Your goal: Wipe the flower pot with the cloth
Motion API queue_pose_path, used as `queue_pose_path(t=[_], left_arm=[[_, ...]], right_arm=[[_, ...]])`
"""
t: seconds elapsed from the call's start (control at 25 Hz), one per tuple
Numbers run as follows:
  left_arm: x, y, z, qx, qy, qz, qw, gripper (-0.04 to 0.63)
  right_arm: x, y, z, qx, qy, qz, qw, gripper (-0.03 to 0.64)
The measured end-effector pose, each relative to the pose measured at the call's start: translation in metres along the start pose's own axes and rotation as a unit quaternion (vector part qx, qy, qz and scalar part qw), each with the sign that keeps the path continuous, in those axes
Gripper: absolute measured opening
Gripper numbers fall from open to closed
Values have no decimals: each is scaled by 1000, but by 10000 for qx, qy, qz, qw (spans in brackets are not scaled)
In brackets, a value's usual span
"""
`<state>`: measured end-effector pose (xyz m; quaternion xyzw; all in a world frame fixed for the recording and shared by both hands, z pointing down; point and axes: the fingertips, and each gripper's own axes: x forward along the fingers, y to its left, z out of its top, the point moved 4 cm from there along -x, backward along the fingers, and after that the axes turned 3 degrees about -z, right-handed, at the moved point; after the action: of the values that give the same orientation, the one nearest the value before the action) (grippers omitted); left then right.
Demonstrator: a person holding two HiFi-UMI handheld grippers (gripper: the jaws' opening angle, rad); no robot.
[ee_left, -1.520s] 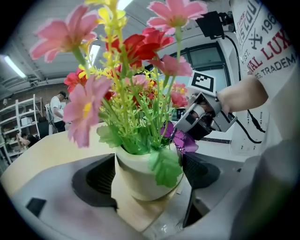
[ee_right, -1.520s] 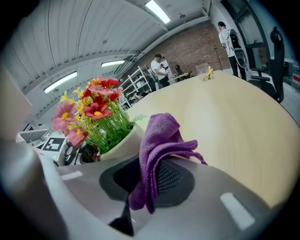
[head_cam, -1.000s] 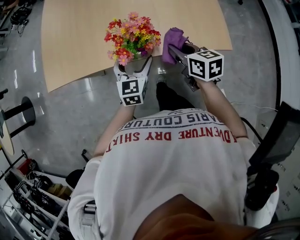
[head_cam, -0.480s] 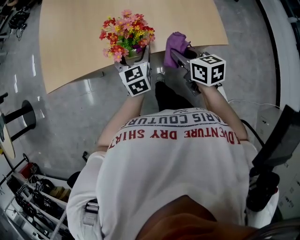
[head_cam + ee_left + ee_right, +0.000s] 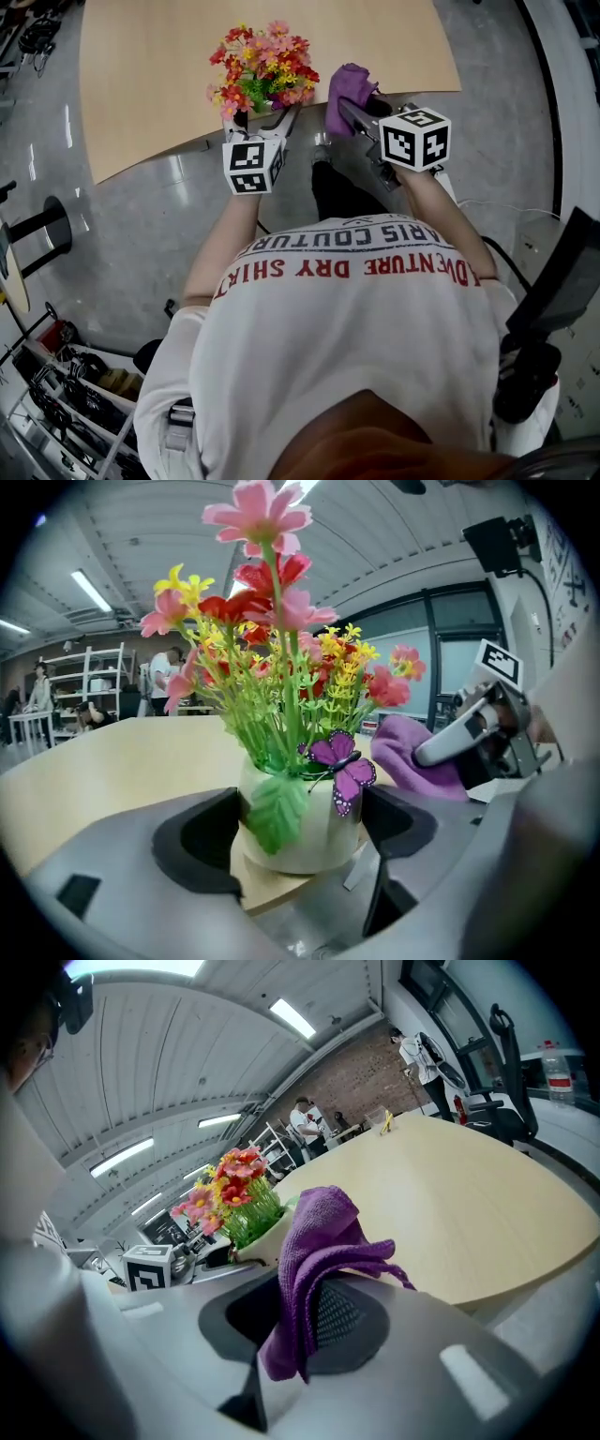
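A white flower pot (image 5: pixel 314 832) with red, pink and yellow artificial flowers (image 5: pixel 264 66) and a purple butterfly stands at the near edge of the wooden table (image 5: pixel 150 75). My left gripper (image 5: pixel 305 829) has the pot between its jaws. They have just been closing, and both pads touch the pot's sides. My right gripper (image 5: pixel 352 103) is to the right of the pot, shut on a purple cloth (image 5: pixel 319 1260). The cloth (image 5: pixel 347 89) bunches up over the jaws, a short gap from the flowers.
The table (image 5: pixel 450 1213) stretches away bare beyond the pot. Grey floor lies below its edge, with racks of gear at the lower left (image 5: pixel 66 394). People stand at shelves far off in the room.
The left gripper's marker cube has shifted a little to the left and the flowers stand slightly further right. The right gripper and cloth have kept still.
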<state>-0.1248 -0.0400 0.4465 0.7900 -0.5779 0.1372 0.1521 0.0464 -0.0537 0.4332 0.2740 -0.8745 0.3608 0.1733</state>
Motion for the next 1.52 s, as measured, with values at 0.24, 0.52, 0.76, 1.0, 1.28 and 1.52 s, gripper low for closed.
queue_pose_path(t=[0.24,0.52,0.76,1.0,1.28,1.52], left_arm=[[-3,2,1,331,69,-874,9956,418],[14,19,1,779,463,-1779,9799,419],[10,21,7,922,531,-2047,9730,418],[7,20,9,966,511,-2116,9712,418],[6,20,8,1015,500,-2261,9675,419],[3,20,11,1053,526,-2331,9653,419]], right_arm=[[3,1,18,-7,-153,102,9998,44],[30,-5,42,-27,-234,291,9993,44],[41,8,56,-117,-227,523,9983,44],[53,7,52,-89,-78,526,9985,44],[71,-11,39,-552,647,-92,9963,41],[75,-11,37,-718,953,-195,9927,41]])
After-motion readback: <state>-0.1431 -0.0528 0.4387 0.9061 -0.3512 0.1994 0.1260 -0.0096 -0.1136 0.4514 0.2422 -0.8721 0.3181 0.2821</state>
